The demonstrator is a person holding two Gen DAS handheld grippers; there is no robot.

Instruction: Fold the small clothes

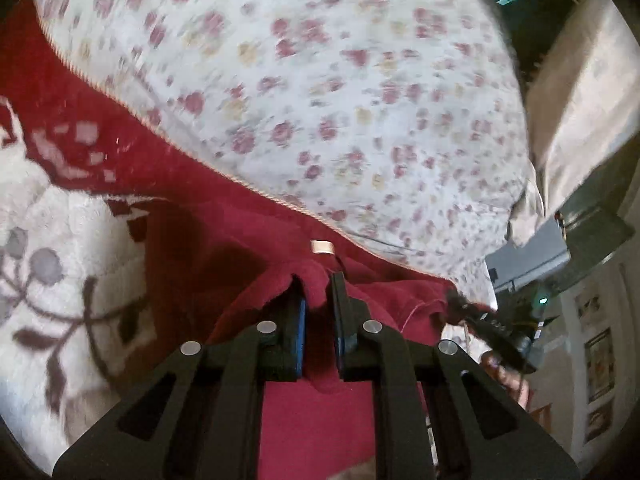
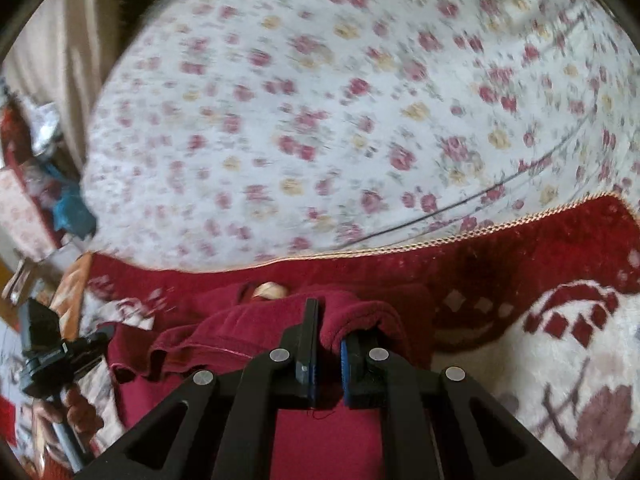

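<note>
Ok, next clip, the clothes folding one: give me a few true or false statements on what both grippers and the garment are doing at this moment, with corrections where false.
1. The left gripper has dark red garment fabric bunched between its fingers. True.
2. The right gripper is open and holds nothing. False: the same dark red garment is pinched between its fingers.
3. The garment is blue. False: it is dark red.
4. A floral sheet lies beyond the red-edged blanket. True.
5. The other gripper shows at the edge of each wrist view. True.
</note>
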